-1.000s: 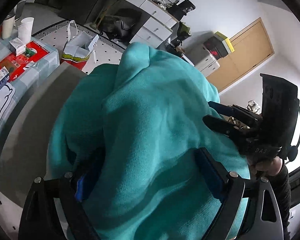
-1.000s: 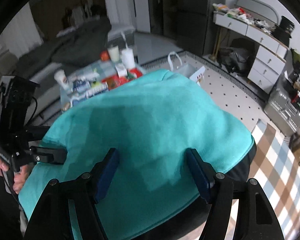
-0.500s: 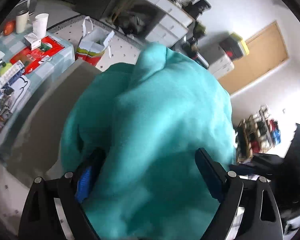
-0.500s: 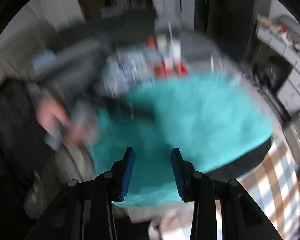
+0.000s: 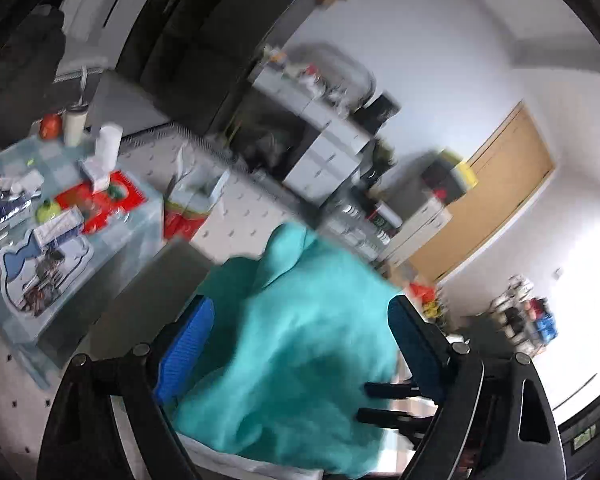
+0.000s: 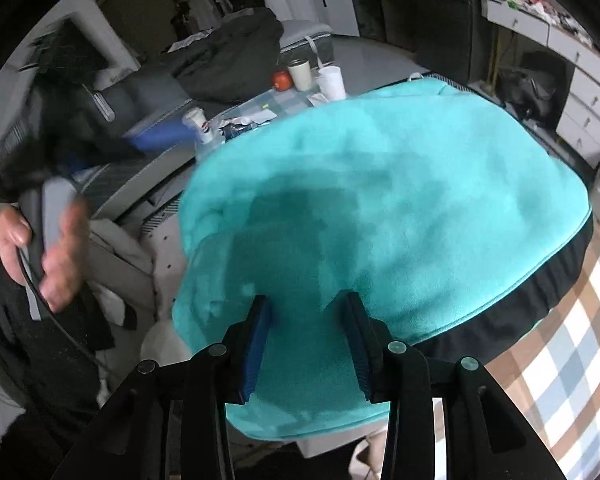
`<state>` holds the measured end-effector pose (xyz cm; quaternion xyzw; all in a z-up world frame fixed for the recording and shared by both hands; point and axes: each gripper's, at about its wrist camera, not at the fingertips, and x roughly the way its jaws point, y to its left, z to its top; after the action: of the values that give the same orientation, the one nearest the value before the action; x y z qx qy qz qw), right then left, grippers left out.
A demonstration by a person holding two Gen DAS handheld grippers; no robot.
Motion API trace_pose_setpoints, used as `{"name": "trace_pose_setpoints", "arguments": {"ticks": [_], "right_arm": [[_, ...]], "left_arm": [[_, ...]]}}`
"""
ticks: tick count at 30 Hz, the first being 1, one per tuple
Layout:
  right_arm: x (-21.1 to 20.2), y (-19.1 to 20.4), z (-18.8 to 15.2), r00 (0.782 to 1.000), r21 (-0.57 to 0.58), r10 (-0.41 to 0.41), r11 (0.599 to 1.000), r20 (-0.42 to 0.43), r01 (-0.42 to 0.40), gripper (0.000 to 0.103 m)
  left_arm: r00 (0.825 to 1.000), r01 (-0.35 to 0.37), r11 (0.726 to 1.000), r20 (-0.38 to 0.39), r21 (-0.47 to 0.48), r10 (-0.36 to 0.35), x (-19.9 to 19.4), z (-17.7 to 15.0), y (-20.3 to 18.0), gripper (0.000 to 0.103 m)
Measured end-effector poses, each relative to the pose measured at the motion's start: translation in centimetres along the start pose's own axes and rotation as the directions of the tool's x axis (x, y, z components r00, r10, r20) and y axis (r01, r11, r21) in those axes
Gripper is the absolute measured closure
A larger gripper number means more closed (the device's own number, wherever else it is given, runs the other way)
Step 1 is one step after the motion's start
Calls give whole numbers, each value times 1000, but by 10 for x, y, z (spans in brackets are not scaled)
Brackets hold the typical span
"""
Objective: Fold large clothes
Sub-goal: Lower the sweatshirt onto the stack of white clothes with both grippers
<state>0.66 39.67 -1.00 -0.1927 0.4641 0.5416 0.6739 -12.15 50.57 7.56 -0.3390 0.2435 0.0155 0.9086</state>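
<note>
A teal fleece garment (image 6: 380,200) lies in a heap over a black-edged round seat (image 6: 540,308). My right gripper (image 6: 306,298) points down at its near edge, and its jaws are narrowed on a thick fold that fills the gap between the blue pads. In the left wrist view the same garment (image 5: 300,340) lies below and between the wide-open jaws of my left gripper (image 5: 302,304); the left blue pad stands apart from the cloth. The right gripper's black fingers (image 5: 380,402) reach into the cloth at lower right. A hand (image 6: 56,248) holds the left gripper's handle up, to the left of the garment.
A low table (image 5: 16,160) with cups, packets and a red sheet stands on the left. A red and white paper bag (image 5: 188,208) sits on the dotted floor. White drawers (image 5: 324,148) and a wooden door (image 5: 492,200) are at the back. A plaid cloth (image 6: 560,360) lies at the right.
My left gripper has risen and tipped upward, so the garment now fills less of its view. My right gripper's jaws have narrowed on the teal cloth and it has shifted sideways.
</note>
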Motion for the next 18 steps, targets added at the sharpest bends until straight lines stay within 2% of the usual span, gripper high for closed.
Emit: {"name": "trace_pose_setpoints", "arguments": {"ticks": [2, 3, 4, 6, 8, 9, 10, 11, 13, 15, 17, 18], "right_arm": [[0, -2, 2, 1000, 5, 12, 1000, 8, -12, 65], [-1, -4, 3, 1000, 9, 21, 1000, 15, -21, 65], [-2, -6, 4, 999, 21, 42, 999, 29, -42, 64], [-6, -12, 4, 995, 44, 83, 995, 51, -85, 63], [-18, -21, 4, 985, 62, 140, 987, 96, -147, 65], [-24, -25, 6, 984, 66, 138, 987, 111, -146, 67], [-34, -28, 11, 985, 72, 102, 991, 139, -113, 67], [-48, -34, 18, 979, 90, 31, 995, 200, -50, 66], [-64, -39, 34, 958, 113, -95, 991, 270, 66, 63], [-58, -46, 63, 957, 103, -177, 982, 232, 157, 63], [-33, -46, 98, 960, 74, -242, 970, 141, 233, 63], [-15, -43, 115, 957, 38, -275, 961, 87, 273, 67]], "left_arm": [[995, 89, 995, -48, 35, -87, 0, -8, -11, 17], [989, 123, 991, -94, 55, -117, 7, -14, -17, 17], [974, 164, 984, -173, 74, -150, 24, -25, -22, 16], [950, 119, 990, -298, 81, -90, 70, -47, -14, 17], [922, 65, 997, -385, 42, -44, 110, -65, 9, 18], [912, 93, 995, -399, -23, -94, 128, -74, 27, 16], [918, 125, 990, -369, -71, -143, 132, -76, 37, 16], [928, 143, 987, -337, -80, -162, 128, -76, 40, 16], [940, 159, 986, -296, -56, -169, 123, -78, 40, 15], [941, 171, 984, -287, -44, -177, 120, -80, 37, 15], [941, 176, 983, -284, -54, -184, 116, -82, 38, 15], [940, 184, 982, -284, -51, -191, 114, -82, 38, 15]]}}
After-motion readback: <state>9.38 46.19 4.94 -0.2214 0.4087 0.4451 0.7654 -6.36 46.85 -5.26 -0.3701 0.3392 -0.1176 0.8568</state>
